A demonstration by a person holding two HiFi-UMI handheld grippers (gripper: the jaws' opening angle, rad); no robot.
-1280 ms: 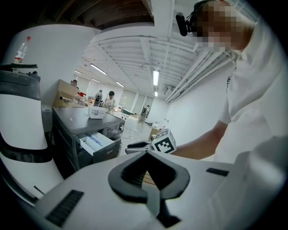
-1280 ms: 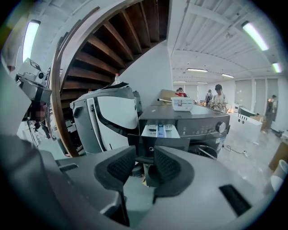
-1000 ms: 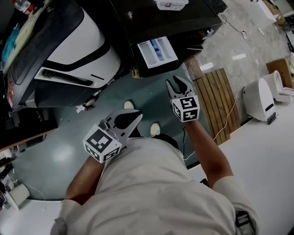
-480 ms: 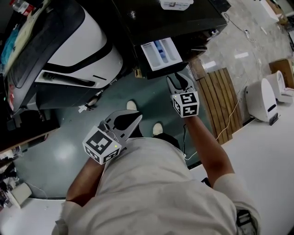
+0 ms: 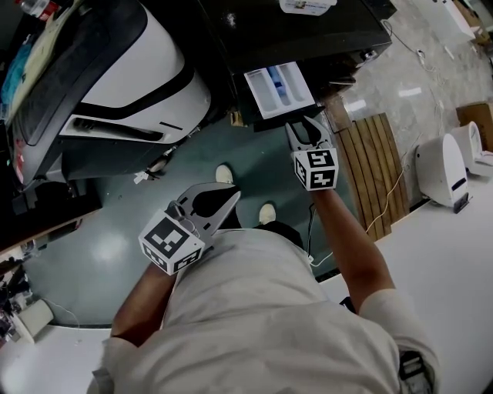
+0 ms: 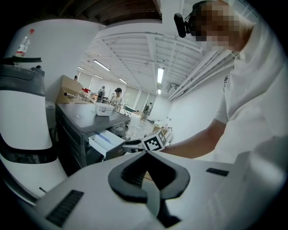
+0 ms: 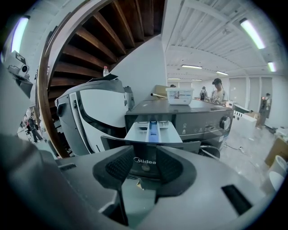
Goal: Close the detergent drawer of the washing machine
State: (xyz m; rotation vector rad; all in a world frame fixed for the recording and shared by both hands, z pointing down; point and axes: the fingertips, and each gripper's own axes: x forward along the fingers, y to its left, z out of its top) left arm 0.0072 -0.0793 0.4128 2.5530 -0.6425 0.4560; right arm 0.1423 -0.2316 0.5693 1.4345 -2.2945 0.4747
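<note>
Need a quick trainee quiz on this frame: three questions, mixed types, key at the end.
1. True or false: the detergent drawer of the washing machine is already shut.
2. Which hand-held gripper is nearer the drawer? A) left B) right C) both equally near
3. Short answer: what stands on top of the machine?

Key
1. False. It stands pulled out.
2. B. The right hand-held gripper is close in front of the drawer. Its jaws are apart and have just been opening, with nothing between them.
3. A white container.
</note>
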